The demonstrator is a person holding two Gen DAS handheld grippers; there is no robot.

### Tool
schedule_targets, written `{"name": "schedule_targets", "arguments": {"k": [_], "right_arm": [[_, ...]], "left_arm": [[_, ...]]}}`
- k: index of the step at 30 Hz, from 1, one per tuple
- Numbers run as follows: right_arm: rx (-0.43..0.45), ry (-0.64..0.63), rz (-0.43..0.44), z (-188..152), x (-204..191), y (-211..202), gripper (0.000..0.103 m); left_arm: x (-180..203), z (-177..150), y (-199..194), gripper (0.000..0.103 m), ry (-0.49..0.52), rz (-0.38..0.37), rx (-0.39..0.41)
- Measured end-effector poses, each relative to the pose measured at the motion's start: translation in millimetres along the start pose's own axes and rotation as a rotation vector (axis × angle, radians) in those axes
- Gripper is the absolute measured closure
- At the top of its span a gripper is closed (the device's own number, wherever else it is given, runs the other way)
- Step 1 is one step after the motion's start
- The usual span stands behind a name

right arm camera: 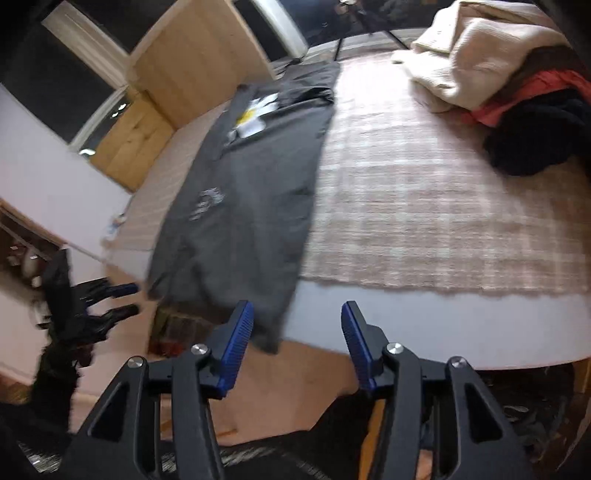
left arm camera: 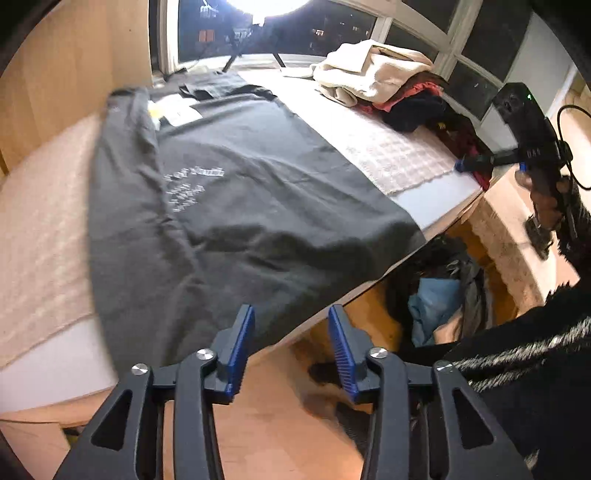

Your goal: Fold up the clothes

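Checked blanket (right arm camera: 424, 206) covers the bed under a dark shirt (left arm camera: 240, 206).

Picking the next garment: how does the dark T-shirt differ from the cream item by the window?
The dark T-shirt lies spread flat and alone, its hem hanging over the table's near edge; the cream item is bunched on top of a pile of clothes at the far side. The T-shirt shows pale print; the cream item looks plain. Both rest untouched, with both claws open.

A home bedroom — mattress (right arm camera: 424, 332) under a checked blanket (right arm camera: 424, 206), heaped clothes (left arm camera: 388, 85) by the window (left arm camera: 288, 26).
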State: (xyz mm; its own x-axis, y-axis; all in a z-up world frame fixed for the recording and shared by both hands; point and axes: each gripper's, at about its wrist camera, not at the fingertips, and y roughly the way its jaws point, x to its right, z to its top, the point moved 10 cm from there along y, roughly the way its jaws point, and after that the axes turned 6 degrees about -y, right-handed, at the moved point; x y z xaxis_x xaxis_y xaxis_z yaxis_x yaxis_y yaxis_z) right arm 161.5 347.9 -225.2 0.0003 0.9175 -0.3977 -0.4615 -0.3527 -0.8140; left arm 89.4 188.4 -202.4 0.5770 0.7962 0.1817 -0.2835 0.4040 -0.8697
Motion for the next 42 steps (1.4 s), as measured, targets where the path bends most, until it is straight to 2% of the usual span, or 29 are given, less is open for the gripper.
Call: {"name": "schedule_targets", "arguments": {"k": [4, 6, 9, 11, 12, 13, 14, 15, 19, 22, 24, 26, 27, 28, 30, 36, 39, 42], "right_arm": [[-0.043, -0.035, -0.052, -10.7, 1.3, 48.7, 0.054], [-0.049, -0.075, -0.079, -13.9, -2.9, 64.7, 0.054], [-0.050, -0.098, -0.079, -16.6, -8.7, 76.1, 0.054], [-0.050, -0.105, -0.066, -16.1, -13.6, 77.9, 0.054], [-0.045, -0.109, -0.060, -15.4, -16.1, 78.1, 0.054], [-0.045, -0.117, -0.050, -15.8, -18.6, 78.8, 0.054], [-0.046, -0.124, -0.038, -17.3, -20.7, 81.0, 0.054], [-0.048, -0.132, -0.026, -18.8, -22.7, 83.3, 0.054], [-0.058, -0.110, 0.079, -22.0, -29.2, 89.7, 0.054], [-0.055, 0.013, 0.213, -22.8, -25.2, 96.5, 0.054], [-0.043, 0.054, 0.261, -19.1, -23.2, 99.5, 0.055], [-0.050, 0.018, 0.250, -16.1, -27.7, 105.5, 0.058], [-0.061, -0.012, 0.238, -15.4, -31.9, 107.7, 0.064], [-0.078, -0.035, 0.226, -16.5, -34.7, 110.5, 0.079], [-0.114, -0.068, 0.201, -20.8, -36.3, 115.0, 0.100], [-0.010, -0.128, 0.161, 3.1, -26.6, 44.7, 0.101], [-0.063, -0.112, 0.104, -2.8, -15.7, 61.8, 0.101], [-0.186, -0.109, 0.074, -26.5, -15.8, 95.8, 0.100]], "left_arm": [[5.1, -10.1, 31.4, 0.063, 0.091, 0.021, -0.052], [8.7, -12.9, 48.6, 0.063, 0.165, 0.063, -0.065], [10.2, -19.3, 71.5, 0.063, 0.244, 0.111, -0.100], [12.2, -18.9, 74.4, 0.065, 0.290, 0.114, -0.079], [10.1, -18.0, 74.1, 0.068, 0.292, 0.117, -0.077], [6.8, -16.2, 73.1, 0.078, 0.288, 0.121, -0.072], [3.6, -14.9, 71.4, 0.094, 0.280, 0.114, -0.069], [0.5, -13.9, 69.2, 0.101, 0.268, 0.097, -0.068], [-8.6, -9.7, 55.1, 0.101, 0.232, 0.066, -0.049], [-9.6, -3.1, 38.1, 0.101, 0.202, 0.045, -0.013], [-11.1, -0.5, 33.0, 0.101, 0.200, 0.050, -0.008], [-11.9, 0.1, 33.1, 0.101, 0.208, 0.062, -0.014], [-11.5, 0.1, 34.1, 0.101, 0.208, 0.063, -0.017], [-11.2, 0.0, 35.2, 0.101, 0.210, 0.065, -0.018], [-9.8, 0.2, 34.7, 0.101, 0.214, 0.063, -0.018], [3.0, 4.6, 25.3, 0.101, 0.237, 0.043, 0.002], [10.8, 1.7, 32.2, 0.102, 0.243, 0.015, -0.013], [10.7, -4.9, 38.3, 0.102, 0.255, 0.022, -0.036]]}}
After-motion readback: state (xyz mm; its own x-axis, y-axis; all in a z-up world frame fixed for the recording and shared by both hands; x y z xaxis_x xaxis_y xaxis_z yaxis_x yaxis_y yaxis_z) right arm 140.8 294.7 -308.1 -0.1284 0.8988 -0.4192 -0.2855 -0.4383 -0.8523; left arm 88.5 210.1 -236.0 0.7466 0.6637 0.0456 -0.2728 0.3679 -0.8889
